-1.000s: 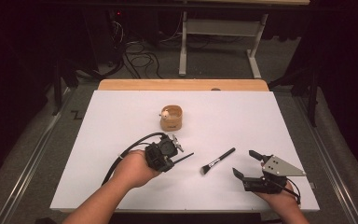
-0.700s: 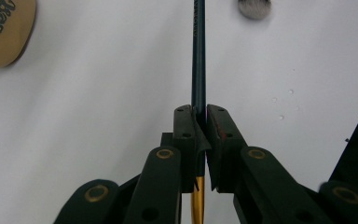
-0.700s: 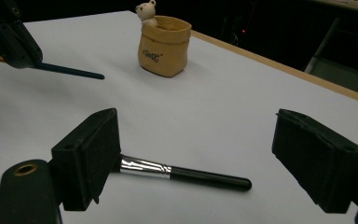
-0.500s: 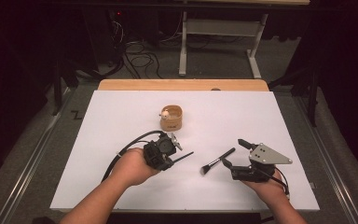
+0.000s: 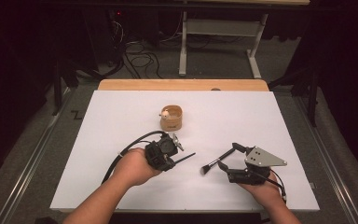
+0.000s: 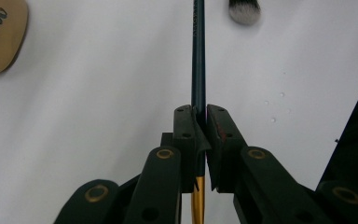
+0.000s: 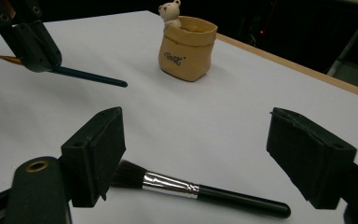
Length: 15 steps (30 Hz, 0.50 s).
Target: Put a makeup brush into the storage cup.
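Makeup brush with a black handle, silver ferrule and dark bristle head (image 7: 186,189) is what the work turns on right now; but taking the scene from largest to smallest, the white table top (image 5: 121,116) comes first, smooth and bare enough that a round handle could roll on it. Next comes the tan pot shaped like a little sack, with a small bear figure on its rim (image 5: 171,117), standing upright well beyond both hands and apart from everything else. The right gripper (image 7: 214,158) has its jaws standing wide on either side of the brush, and they have just been closing a little; the pads do not press on it yet, and the brush lies flat on the table between them in the right gripper view. The left gripper (image 6: 199,121) is clamped on a thin dark teal pencil-like stick with a gold end (image 6: 198,56), held level above the table near the pot's side. I judge the brush to be light and stiff along its handle, with a hard glossy surface that may slip, while the bristles are soft and would splay if squeezed. The best hold looks to be on the handle just behind the ferrule, squarely across it.
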Tool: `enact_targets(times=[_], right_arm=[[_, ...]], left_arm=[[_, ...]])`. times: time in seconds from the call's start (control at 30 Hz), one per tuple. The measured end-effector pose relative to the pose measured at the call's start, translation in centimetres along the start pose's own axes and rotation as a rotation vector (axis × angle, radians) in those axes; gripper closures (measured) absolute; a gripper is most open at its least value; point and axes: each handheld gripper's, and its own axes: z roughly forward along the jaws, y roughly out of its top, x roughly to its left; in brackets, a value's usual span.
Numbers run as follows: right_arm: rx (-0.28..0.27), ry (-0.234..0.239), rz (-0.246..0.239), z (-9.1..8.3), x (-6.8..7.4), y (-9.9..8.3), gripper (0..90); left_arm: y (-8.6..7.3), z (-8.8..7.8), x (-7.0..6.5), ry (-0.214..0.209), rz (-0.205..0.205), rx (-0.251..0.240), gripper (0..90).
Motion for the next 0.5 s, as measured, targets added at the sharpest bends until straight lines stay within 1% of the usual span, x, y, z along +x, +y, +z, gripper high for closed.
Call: enact_targets(times=[0.07,0.1,0.17,0.27,0.37,0.47,0.5], right_arm=[[0.011,0.003,-0.015,0.1,0.2,-0.1,21.7],[0.008,0.006,-0.017,0.2,0.3,-0.1,22.1],[0.010,0.011,-0.034,0.3,0.5,0.0,23.0],[0.007,0.012,-0.042,0.3,0.8,0.0,24.1],[0.010,0.021,-0.039,0.3,1.0,0.1,25.0],[0.013,0.029,-0.058,0.5,1.2,0.0,24.8],[0.023,0.032,-0.064,0.5,1.3,0.0,24.7]], left_arm=[[0.1,0.0,0.0,0.001,0.000,0.002,83.0],[0.1,0.0,0.0,-0.001,0.000,0.002,83.0],[0.2,0.0,-0.1,-0.002,0.000,0.001,83.0],[0.3,0.0,-0.2,-0.003,0.003,0.002,83.0],[0.5,0.0,-0.4,-0.003,0.009,0.002,83.0],[0.8,0.0,-0.6,-0.001,0.018,0.007,83.0],[0.9,0.1,-0.7,-0.002,0.018,0.008,83.0]])
